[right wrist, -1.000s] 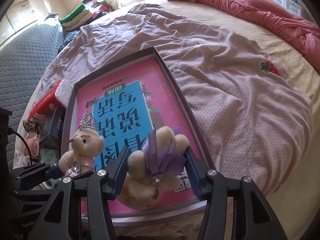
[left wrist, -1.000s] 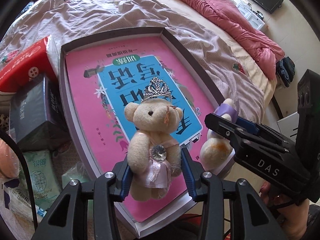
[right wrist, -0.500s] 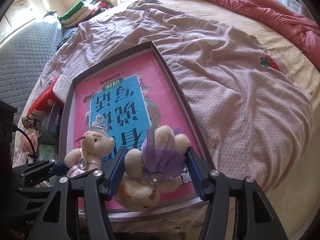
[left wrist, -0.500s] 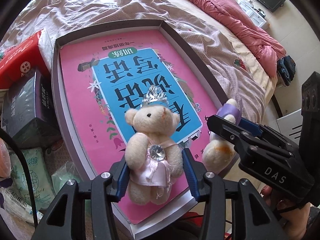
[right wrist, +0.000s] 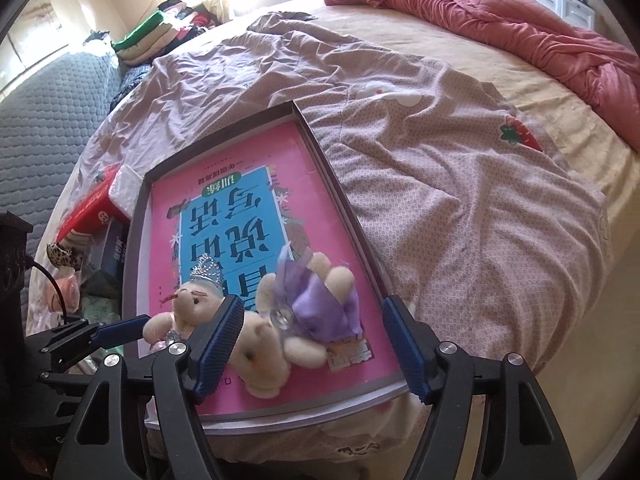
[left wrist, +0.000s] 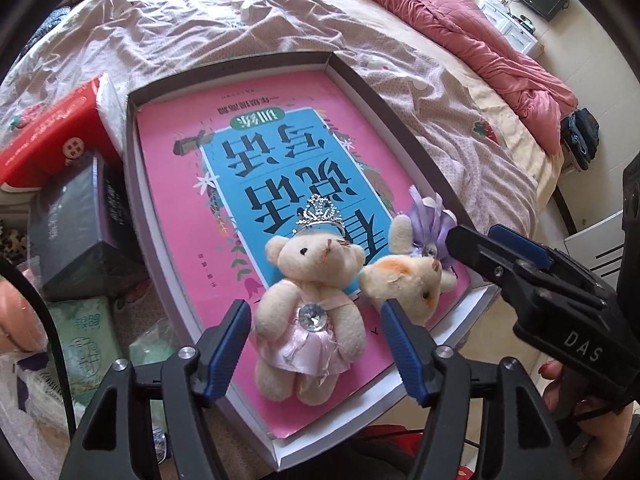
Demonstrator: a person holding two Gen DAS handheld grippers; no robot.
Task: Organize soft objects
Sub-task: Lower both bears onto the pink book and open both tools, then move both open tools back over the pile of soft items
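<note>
A cream bear in a pink dress with a silver crown point(left wrist: 310, 312) lies on its back on the pink book point(left wrist: 172, 184) inside the grey tray point(left wrist: 130, 152). My left gripper point(left wrist: 314, 336) straddles it; the jaws are opening and both blue pads stand clear of the bear. A second cream bear in a purple dress point(right wrist: 308, 316) lies tipped over beside it, between the fingers of my right gripper point(right wrist: 310, 332). Those jaws are opening too, with gaps on both sides. Each gripper shows in the other's view: right gripper point(left wrist: 474, 238), left gripper point(right wrist: 92, 334).
Left of the tray are a red tissue pack point(left wrist: 52, 136), a dark box point(left wrist: 76, 232) and green packs point(left wrist: 84, 340). A rumpled mauve sheet point(right wrist: 460, 200) covers the bed, with a pink quilt point(right wrist: 520, 28) at the far side. A person's hand point(left wrist: 560, 380) holds the right gripper.
Both grippers have widened and let go of their bears. The crowned bear has settled onto the book, and the purple bear has toppled over beside it.
</note>
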